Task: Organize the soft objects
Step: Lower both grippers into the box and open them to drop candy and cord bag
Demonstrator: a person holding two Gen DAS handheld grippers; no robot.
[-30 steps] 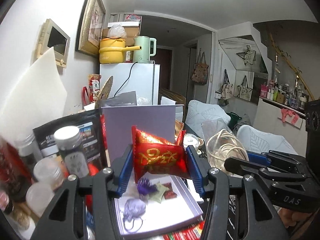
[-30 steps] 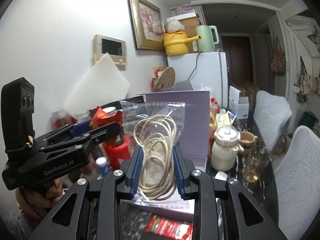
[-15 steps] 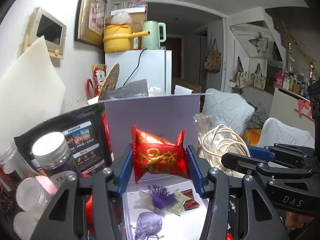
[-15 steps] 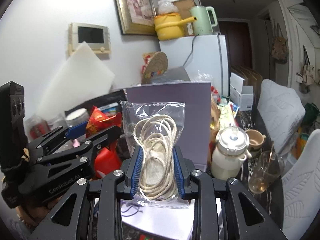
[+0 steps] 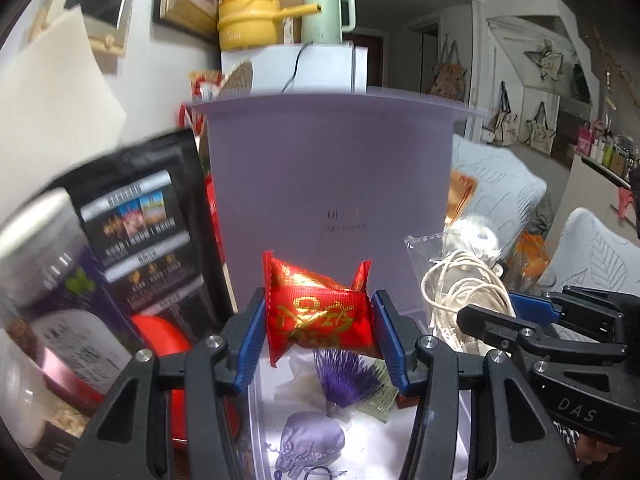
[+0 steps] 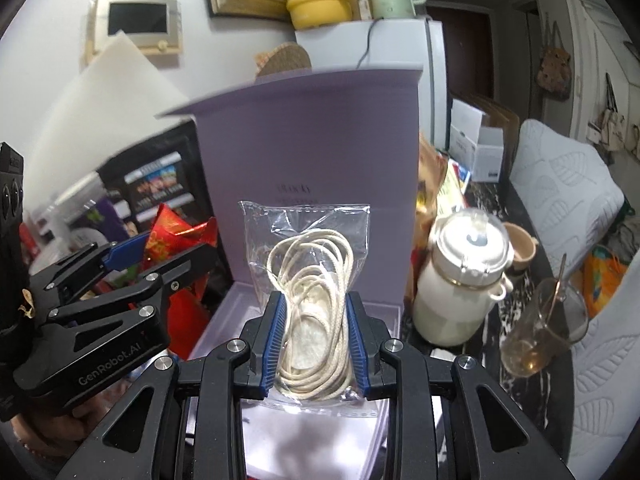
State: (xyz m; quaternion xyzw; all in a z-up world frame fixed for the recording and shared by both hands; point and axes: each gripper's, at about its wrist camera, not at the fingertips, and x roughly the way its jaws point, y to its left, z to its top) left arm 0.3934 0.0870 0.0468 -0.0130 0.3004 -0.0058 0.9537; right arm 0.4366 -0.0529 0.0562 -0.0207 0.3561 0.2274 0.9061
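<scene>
My left gripper (image 5: 319, 330) is shut on a red pouch with gold print (image 5: 318, 312), held above the open lilac box (image 5: 328, 184). Inside the box lie a lilac satin pouch (image 5: 312, 442), a purple tassel (image 5: 346, 378) and a green packet. My right gripper (image 6: 316, 344) is shut on a clear bag of cream cord (image 6: 310, 296), held over the same box (image 6: 312, 152). The right gripper and its cord bag show at the right of the left wrist view (image 5: 464, 292). The left gripper with the red pouch shows at the left of the right wrist view (image 6: 172, 236).
A black snack bag (image 5: 140, 236), jars and a red container (image 5: 164, 332) crowd the box's left. A white lidded pot (image 6: 460, 280), a cup and a glass with a spoon (image 6: 540, 332) stand to its right. A fridge stands behind.
Both grippers have moved forward and closer to the lilac box, which now fills more of each view. Each still holds its item.
</scene>
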